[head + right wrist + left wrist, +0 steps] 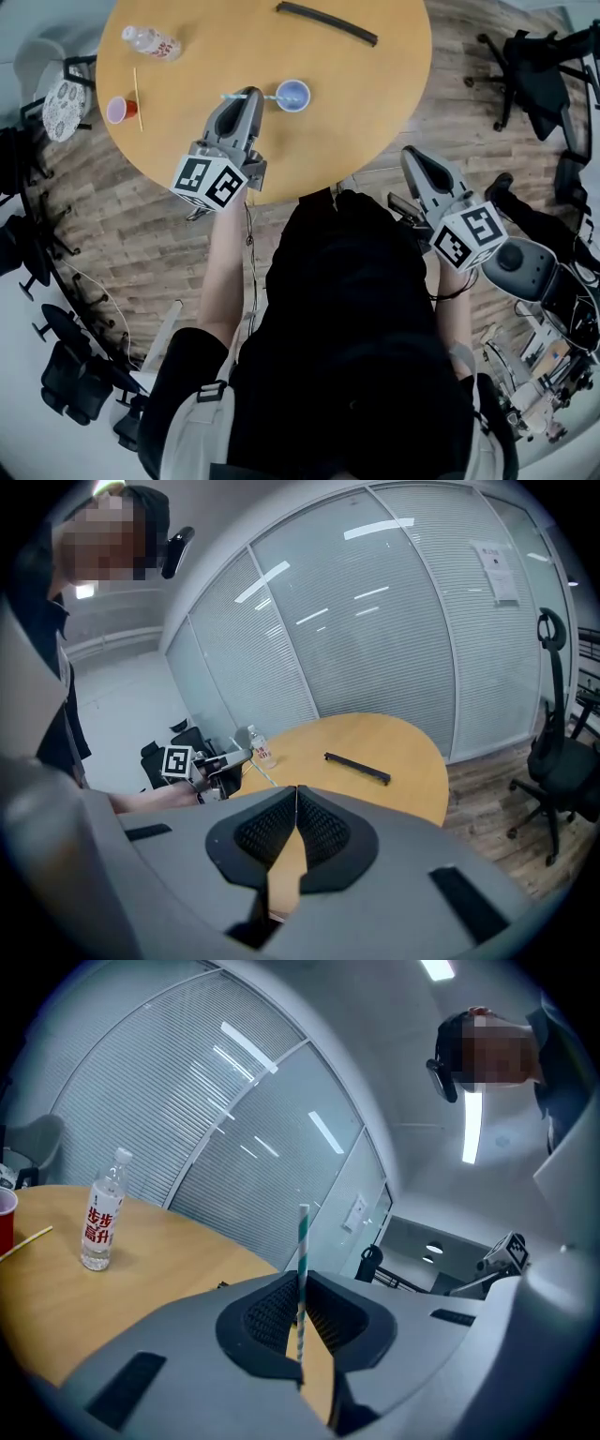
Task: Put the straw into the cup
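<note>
Left gripper (250, 94) is over the round wooden table (366, 103), jaws clamped on the teal-and-white striped straw (303, 1241). In the left gripper view the straw runs right through the pinch and sticks up past the tips. From the head view it lies crosswise in the jaws, with its right end just at the rim of the pale blue cup (292, 96). I honestly can't tell whether that end is touching the rim or only near it. The cup sits upright, just right of the gripper tips.

Right gripper (410, 153) is off the table on the near right, next to my operator's dark top. Its jaws are pressed together with nothing between them.

Other stuff on the table:
- a clear water bottle (152, 42) lying at the far left
- a small red cup (118, 110) at the left edge
- a thin yellowish stick (137, 97) beside the red cup
- a long black bar (326, 22) at the far side
</note>
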Available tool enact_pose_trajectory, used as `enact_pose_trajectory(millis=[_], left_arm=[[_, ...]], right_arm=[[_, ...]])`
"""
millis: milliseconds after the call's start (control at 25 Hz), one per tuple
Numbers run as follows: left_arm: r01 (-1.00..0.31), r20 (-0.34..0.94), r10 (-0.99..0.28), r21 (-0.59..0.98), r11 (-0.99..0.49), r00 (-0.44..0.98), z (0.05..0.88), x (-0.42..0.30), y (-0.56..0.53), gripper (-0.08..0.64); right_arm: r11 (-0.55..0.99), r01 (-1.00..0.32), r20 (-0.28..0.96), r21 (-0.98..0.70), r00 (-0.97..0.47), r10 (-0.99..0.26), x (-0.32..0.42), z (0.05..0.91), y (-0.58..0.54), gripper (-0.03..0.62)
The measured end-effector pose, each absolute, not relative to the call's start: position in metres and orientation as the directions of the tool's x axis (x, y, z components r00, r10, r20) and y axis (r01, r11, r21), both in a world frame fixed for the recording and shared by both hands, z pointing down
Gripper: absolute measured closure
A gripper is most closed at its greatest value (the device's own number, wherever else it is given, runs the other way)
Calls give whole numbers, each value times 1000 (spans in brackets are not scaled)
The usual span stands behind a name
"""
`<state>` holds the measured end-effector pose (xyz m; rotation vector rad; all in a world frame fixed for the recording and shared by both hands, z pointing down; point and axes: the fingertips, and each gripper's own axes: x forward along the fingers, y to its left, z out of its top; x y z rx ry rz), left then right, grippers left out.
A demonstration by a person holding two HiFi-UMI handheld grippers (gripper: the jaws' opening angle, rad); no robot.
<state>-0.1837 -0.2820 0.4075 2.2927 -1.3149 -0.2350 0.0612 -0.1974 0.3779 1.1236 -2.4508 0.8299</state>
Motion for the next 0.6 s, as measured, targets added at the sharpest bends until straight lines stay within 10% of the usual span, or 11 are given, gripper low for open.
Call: enact_pose_trajectory(millis=[600], left_arm=[[-778,186,-821,482,-402,540,470,-174,-299,525]], right_arm=[[491,-797,565,-351,-599,-568,73,390,-190,574]])
